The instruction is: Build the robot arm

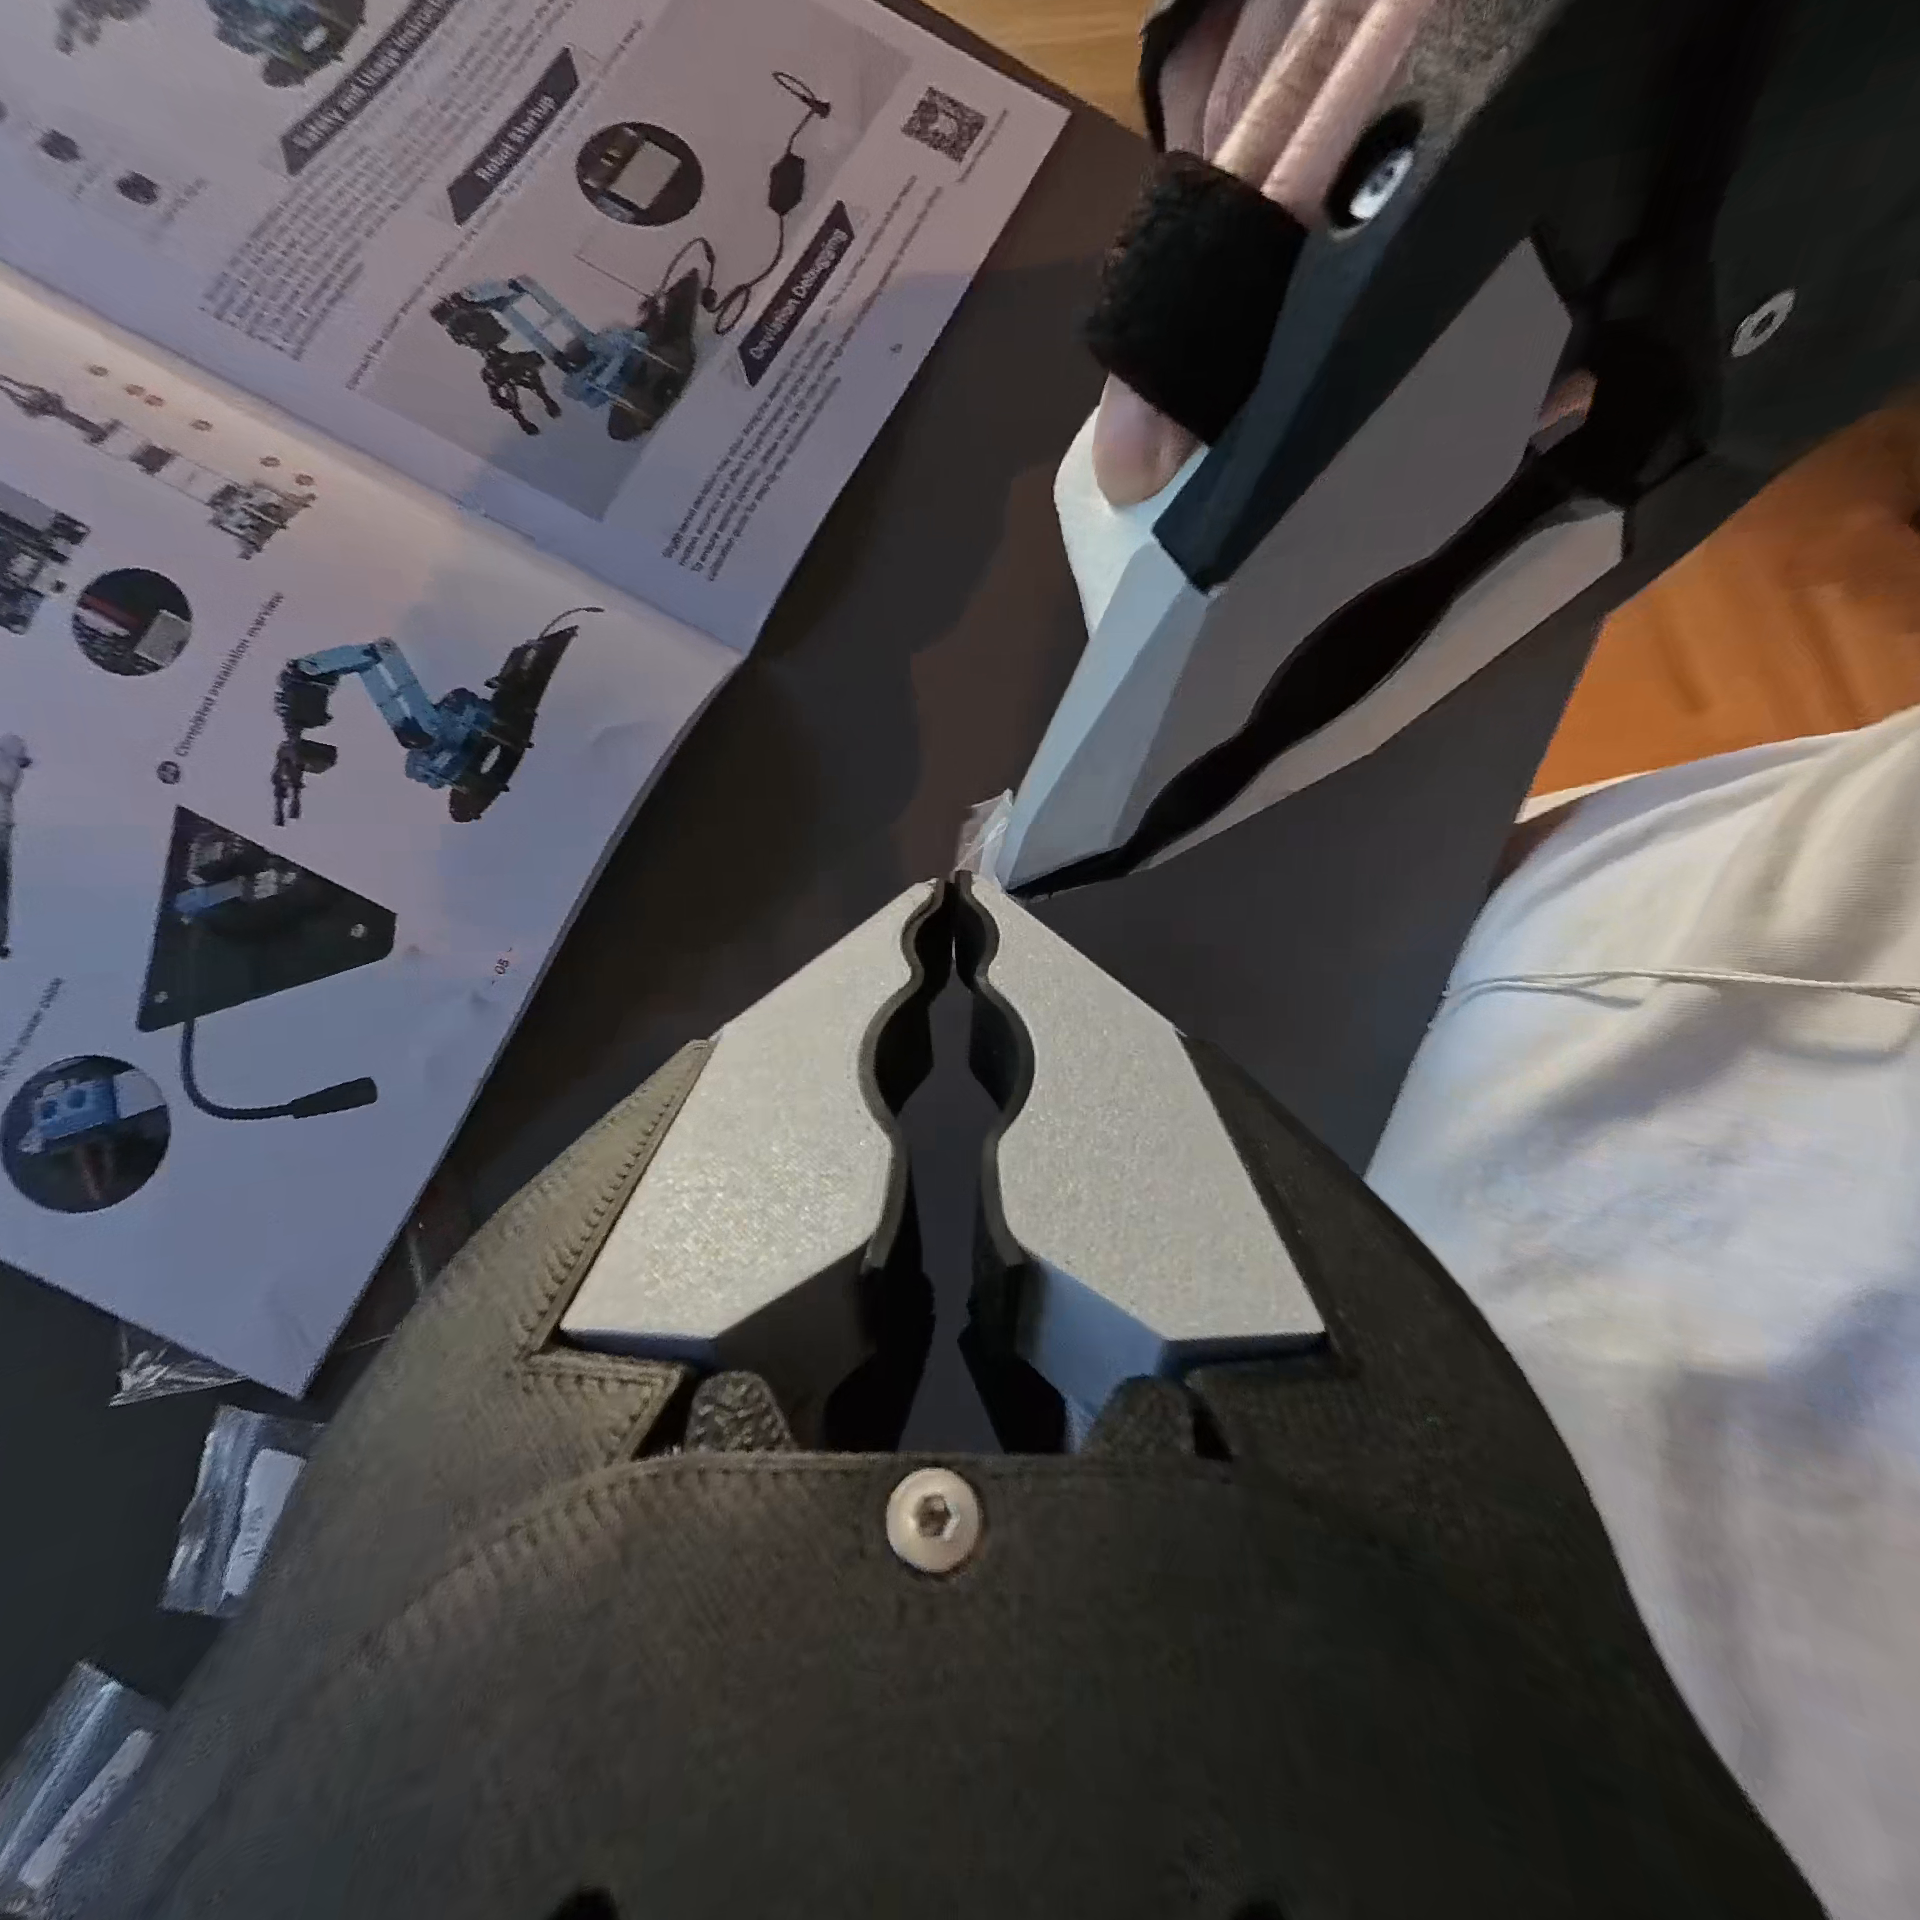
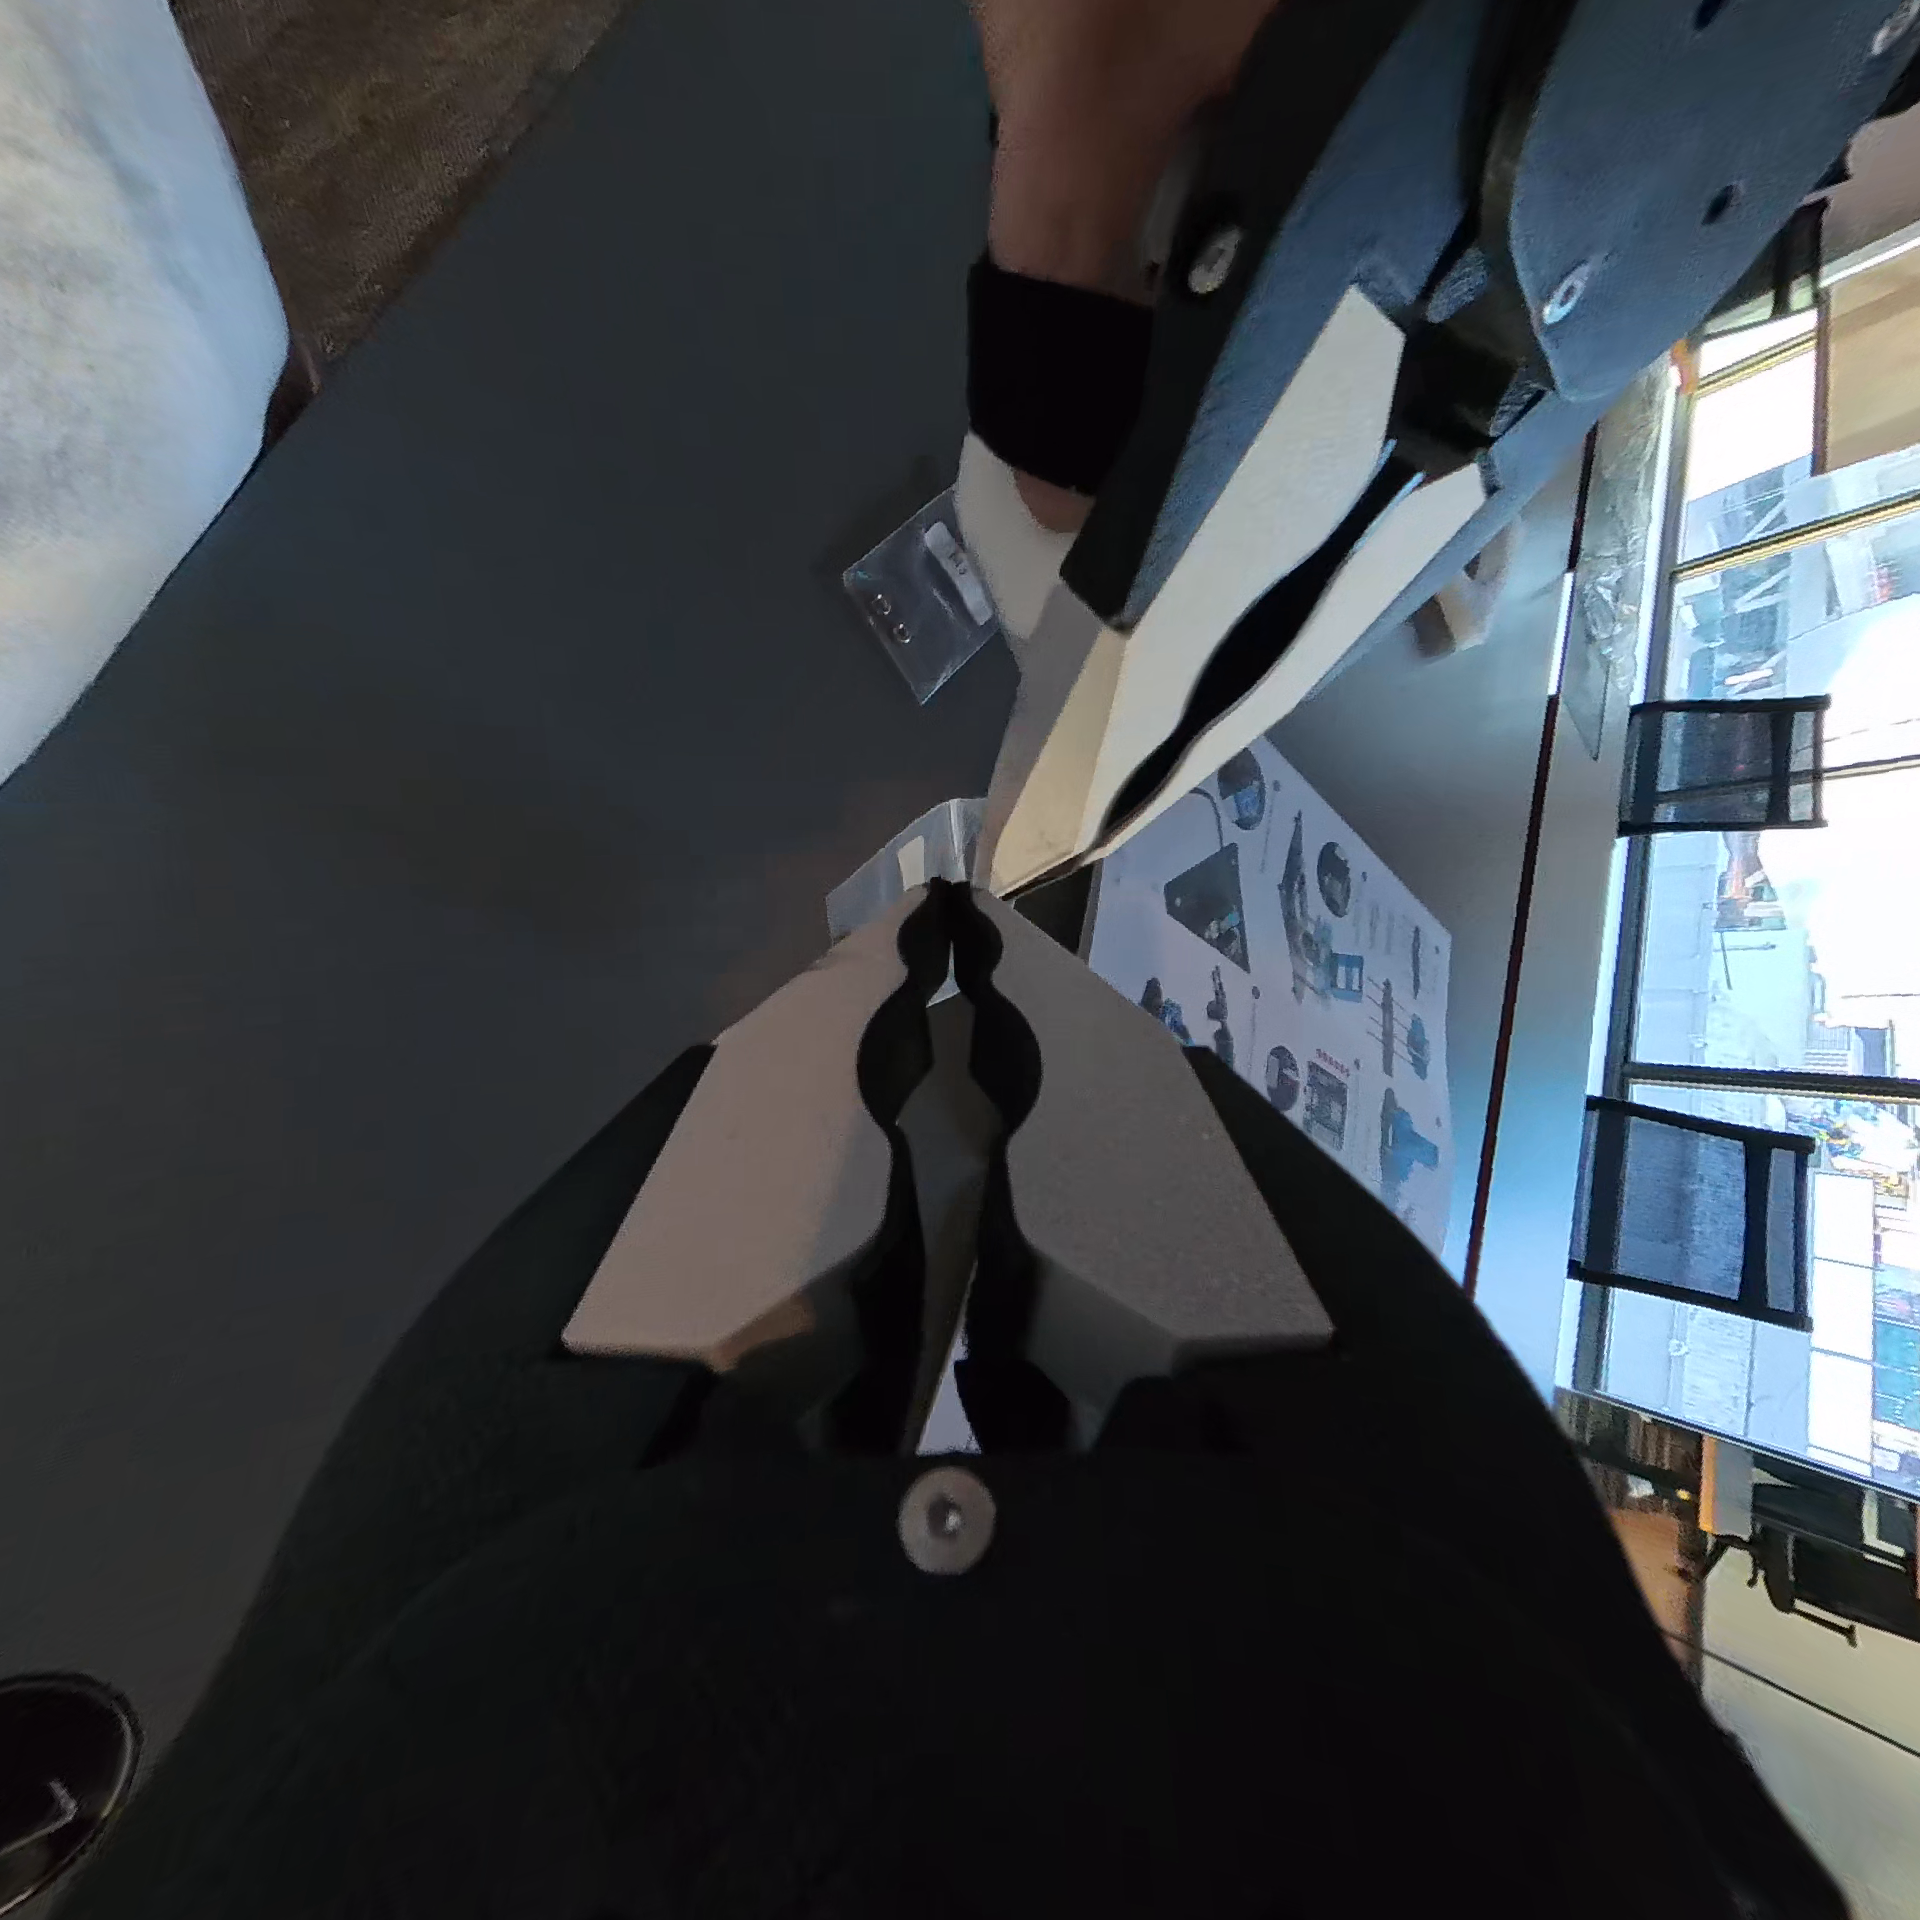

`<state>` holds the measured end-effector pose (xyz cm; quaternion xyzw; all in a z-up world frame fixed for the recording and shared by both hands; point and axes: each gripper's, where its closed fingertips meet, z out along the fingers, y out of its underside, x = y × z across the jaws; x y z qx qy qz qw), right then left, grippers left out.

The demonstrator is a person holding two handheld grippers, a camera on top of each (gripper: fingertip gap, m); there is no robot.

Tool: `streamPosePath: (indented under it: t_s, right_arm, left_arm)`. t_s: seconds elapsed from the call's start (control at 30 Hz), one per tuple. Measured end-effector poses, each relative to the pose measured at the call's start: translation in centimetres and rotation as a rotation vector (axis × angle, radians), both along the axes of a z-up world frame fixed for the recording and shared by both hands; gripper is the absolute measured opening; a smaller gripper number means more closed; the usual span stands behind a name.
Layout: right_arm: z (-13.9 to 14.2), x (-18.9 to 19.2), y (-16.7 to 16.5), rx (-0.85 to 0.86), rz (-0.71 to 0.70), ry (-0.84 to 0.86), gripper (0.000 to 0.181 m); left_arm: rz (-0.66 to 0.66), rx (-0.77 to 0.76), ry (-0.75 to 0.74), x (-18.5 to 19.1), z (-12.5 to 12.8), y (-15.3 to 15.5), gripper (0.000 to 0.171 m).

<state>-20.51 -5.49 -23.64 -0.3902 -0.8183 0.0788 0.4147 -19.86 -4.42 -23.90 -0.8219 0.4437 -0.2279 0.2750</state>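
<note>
Above the dark bench (image 1: 1195, 987), mid-frame: both grippers meet tip to tip on one small clear bag.
left gripper (image 1: 954, 891): jaws pressed together; a sliver of bag (image 1: 982, 831) shows just past the tips, so it looks pinched there, though the hold itself is hard to see.
right gripper (image 2: 948, 891): jaws pressed together, pinching the bag (image 2: 914, 847) edge; the clear plastic spreads to the left of the tips.
bag place: held in the air between the two tips, centre of both views, contents not visible.
second bag (image 2: 920, 608): clear, two small metal parts inside, flat on the bench, upper centre of the right view, untouched.
manual (image 1: 343, 582): open, upper left of the left view, flat on the bench.
more bags (image 1: 229, 1507): lower left of the left view, blurred.
hand (image 1: 1226, 260): on the far gripper, black finger strap.
progress: bag gripped from both sides; whether it is open or torn, cannot tell; other bags lie unhandled.
</note>
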Motion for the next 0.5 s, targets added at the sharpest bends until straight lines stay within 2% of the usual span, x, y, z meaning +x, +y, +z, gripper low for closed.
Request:
streamPosePath:
  t_s: [0.27,0.37,0.43,0.5]
  right_arm:
    - [-0.4,0.2,-0.9,-0.069,0.014,-0.036,0.0]
    - [0.2,0.1,-0.6,-0.078,0.01,-0.006,0.0]
    - [-0.5,0.6,0.1,-0.117,-0.033,-0.062,0.0]
    - [0.3,0.4,0.2,-0.097,-0.012,0.001,0.0]
  left_arm:
    - [0.06,0.137,0.087,-0.2,-0.4,1.0,0.0]
    - [0.068,0.123,0.072,-0.1,-0.1,0.9,0.0]
    - [0.074,0.084,0.026,0.1,0.3,0.9,0.0]
    - [0.081,0.078,0.008,-0.1,0.6,1.1,0.0]
